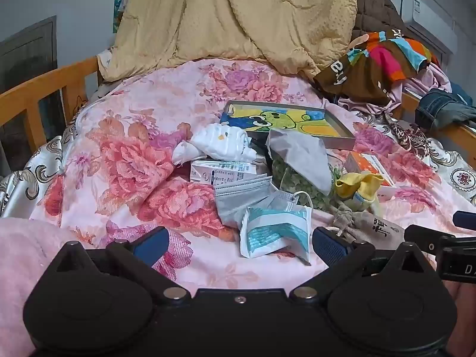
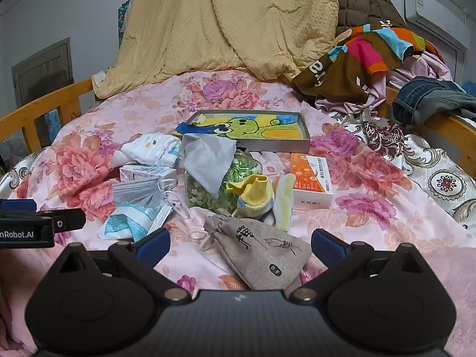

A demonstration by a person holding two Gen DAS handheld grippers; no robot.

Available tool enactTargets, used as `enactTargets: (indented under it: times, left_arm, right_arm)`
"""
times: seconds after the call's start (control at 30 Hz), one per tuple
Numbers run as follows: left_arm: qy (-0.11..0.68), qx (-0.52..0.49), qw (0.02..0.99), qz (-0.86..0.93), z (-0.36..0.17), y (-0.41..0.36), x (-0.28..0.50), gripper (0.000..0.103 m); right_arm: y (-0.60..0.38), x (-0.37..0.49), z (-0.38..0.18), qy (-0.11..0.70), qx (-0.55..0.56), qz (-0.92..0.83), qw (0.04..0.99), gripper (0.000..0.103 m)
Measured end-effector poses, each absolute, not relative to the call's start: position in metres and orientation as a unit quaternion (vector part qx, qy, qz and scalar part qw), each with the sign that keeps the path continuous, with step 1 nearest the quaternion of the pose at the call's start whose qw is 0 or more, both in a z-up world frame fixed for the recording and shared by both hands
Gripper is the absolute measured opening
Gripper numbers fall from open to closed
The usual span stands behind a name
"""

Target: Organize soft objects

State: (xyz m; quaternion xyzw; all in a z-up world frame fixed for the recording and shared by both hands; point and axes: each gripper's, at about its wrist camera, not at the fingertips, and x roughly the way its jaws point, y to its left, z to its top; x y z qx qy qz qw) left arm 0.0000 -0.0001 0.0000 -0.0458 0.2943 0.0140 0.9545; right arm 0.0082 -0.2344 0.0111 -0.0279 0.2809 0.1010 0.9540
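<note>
While both claws gape wide and hold nothing, the left gripper (image 1: 239, 245) faces a mask packet (image 1: 275, 233) and the right gripper (image 2: 240, 247) a cloth pouch (image 2: 261, 251)

Pink floral bedspread (image 2: 125, 113), tan blanket (image 2: 226, 20), yellow sock (image 2: 258, 192), grey mask (image 2: 136, 193), beige pouch (image 2: 261, 255).

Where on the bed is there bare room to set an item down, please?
Free: the floral cover between the wooden rail and the pile, and the stretch right of the orange box towards the brocade sheet. Crowded: the middle, from the picture tray down past the masks to the linen pouch.
</note>
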Motion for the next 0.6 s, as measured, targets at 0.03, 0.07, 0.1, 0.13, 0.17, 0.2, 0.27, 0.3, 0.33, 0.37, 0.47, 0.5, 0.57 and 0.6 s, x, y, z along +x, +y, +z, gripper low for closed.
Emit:
enactTargets:
  times: [0.03,0.07,0.1,0.13,0.17,0.2,0.27,0.3,0.33,0.37,0.47,0.5,0.57,0.6]
  left_arm:
    - [0.294,-0.047,0.954,0.014,0.0,0.0,0.0,0.102]
    - [0.295,-0.047,0.954,0.014,0.0,0.0001,0.0,0.102]
    - [0.295,-0.048,0.954,0.013,0.0,0.0001,-0.0001,0.102]
    - [0.295,-0.048,0.954,0.013,0.0,0.0,-0.0001,0.102]
    - [0.296,-0.048,0.954,0.012,0.0,-0.0002,-0.0003,0.102]
    - [0.296,-0.047,0.954,0.012,0.0001,-0.0004,-0.0003,0.102]
    - [0.295,-0.047,0.954,0.012,0.0004,-0.0011,-0.0012,0.102]
    - [0.297,-0.048,0.954,0.012,0.0001,-0.0005,-0.0004,0.102]
    - [0.297,-0.048,0.953,0.012,0.0002,-0.0005,-0.0003,0.102]
    - [0.297,-0.048,0.953,0.012,0.0002,-0.0008,-0.0006,0.102]
    - [0.297,-0.047,0.954,0.012,0.0004,-0.0022,-0.0021,0.102]
    - [0.297,-0.047,0.954,0.012,0.0005,-0.0028,-0.0028,0.102]
    - [0.296,-0.047,0.954,0.012,0.0008,-0.0043,-0.0045,0.102]
    - [0.299,-0.05,0.953,0.012,0.0002,-0.0001,0.0,0.102]
  right_arm:
    - [-0.2344,0.0083,0.0111,0.281,-0.028,0.101,0.954,0.103]
    - [-0.2344,0.0084,0.0112,0.281,-0.027,0.101,0.954,0.103]
    - [-0.2344,0.0085,0.0113,0.281,-0.027,0.101,0.954,0.103]
    - [-0.2345,0.0085,0.0114,0.281,-0.027,0.101,0.954,0.103]
    - [-0.2345,0.0085,0.0115,0.281,-0.027,0.101,0.954,0.103]
    - [-0.2346,0.0085,0.0116,0.281,-0.027,0.101,0.954,0.103]
    - [-0.2348,0.0084,0.0119,0.281,-0.027,0.102,0.954,0.103]
    - [-0.2345,0.0089,0.0116,0.282,-0.027,0.101,0.954,0.103]
    - [-0.2345,0.0089,0.0116,0.282,-0.027,0.101,0.954,0.103]
    - [-0.2345,0.0088,0.0115,0.282,-0.027,0.101,0.954,0.103]
    - [-0.2345,0.0084,0.0114,0.282,-0.028,0.101,0.954,0.103]
    - [-0.2346,0.0085,0.0113,0.282,-0.028,0.101,0.954,0.103]
    - [-0.2345,0.0083,0.0112,0.282,-0.028,0.101,0.954,0.103]
    - [-0.2345,0.0083,0.0112,0.282,-0.028,0.101,0.954,0.103]
